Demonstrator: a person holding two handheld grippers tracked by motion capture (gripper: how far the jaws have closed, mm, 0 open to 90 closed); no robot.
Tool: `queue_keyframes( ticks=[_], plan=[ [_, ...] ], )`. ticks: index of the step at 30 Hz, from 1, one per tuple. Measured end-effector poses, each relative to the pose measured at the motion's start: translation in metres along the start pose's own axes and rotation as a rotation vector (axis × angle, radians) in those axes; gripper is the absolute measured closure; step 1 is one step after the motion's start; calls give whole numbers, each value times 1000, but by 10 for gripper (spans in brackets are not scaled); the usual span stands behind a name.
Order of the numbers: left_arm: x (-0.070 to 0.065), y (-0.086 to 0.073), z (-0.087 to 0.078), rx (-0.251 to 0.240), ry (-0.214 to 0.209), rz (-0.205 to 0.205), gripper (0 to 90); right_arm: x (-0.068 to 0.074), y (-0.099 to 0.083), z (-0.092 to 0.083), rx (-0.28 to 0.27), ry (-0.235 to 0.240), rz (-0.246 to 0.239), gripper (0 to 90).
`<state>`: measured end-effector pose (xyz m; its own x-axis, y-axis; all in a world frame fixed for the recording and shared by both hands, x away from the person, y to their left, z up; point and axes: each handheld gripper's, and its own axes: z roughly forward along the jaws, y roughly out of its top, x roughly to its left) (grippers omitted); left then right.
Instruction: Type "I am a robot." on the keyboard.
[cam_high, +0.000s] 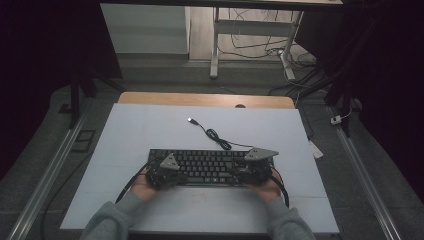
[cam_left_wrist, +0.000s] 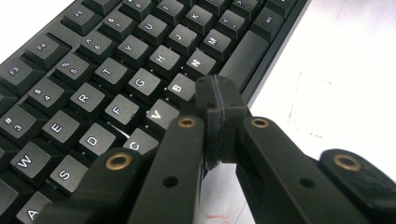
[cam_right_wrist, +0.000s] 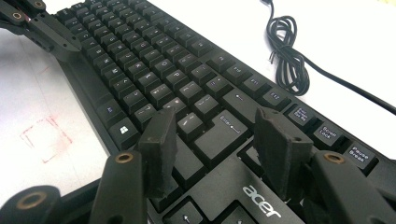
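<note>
**Hovering both grippers over the keyboard**

Holding a gripper in each hand, I have them at the two ends of the black keyboard (cam_high: 205, 167), which lies flat on the white table (cam_high: 150, 130) in the lower middle of the high view. My left gripper (cam_left_wrist: 219, 100) sits at centre frame in its own view, jaws pressed together with nothing between them, tips just over the keyboard's near edge beside the B key (cam_left_wrist: 180, 88) and the space bar (cam_left_wrist: 245, 58). My right gripper (cam_right_wrist: 217, 140) stands with its jaws wide apart and nothing gripped, the Enter key (cam_right_wrist: 224, 130) showing in the gap between them at the lower middle of its view. The keyboard's cable (cam_high: 216, 136) runs off toward the upper middle of the high view, a short stretch bundled into a coil, its plug (cam_high: 190, 120) lying loose on the table.
</note>
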<state>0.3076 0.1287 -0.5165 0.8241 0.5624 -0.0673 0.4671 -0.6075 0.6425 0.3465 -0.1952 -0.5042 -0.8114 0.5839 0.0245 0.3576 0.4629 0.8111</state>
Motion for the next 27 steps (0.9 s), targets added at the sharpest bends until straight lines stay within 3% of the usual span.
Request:
queue_keyframes(
  ticks=[7,18,27],
  plan=[
    [0,0,1,1,18,5,890,0,0,0,8,-4,-5,498],
    [10,-3,-24,-108,38,-60,876,-1,0,0,2,-4,1,497],
    [19,-8,-35,-147,58,-124,635,-1,-1,-1,3,-6,-1,495]
  ],
)
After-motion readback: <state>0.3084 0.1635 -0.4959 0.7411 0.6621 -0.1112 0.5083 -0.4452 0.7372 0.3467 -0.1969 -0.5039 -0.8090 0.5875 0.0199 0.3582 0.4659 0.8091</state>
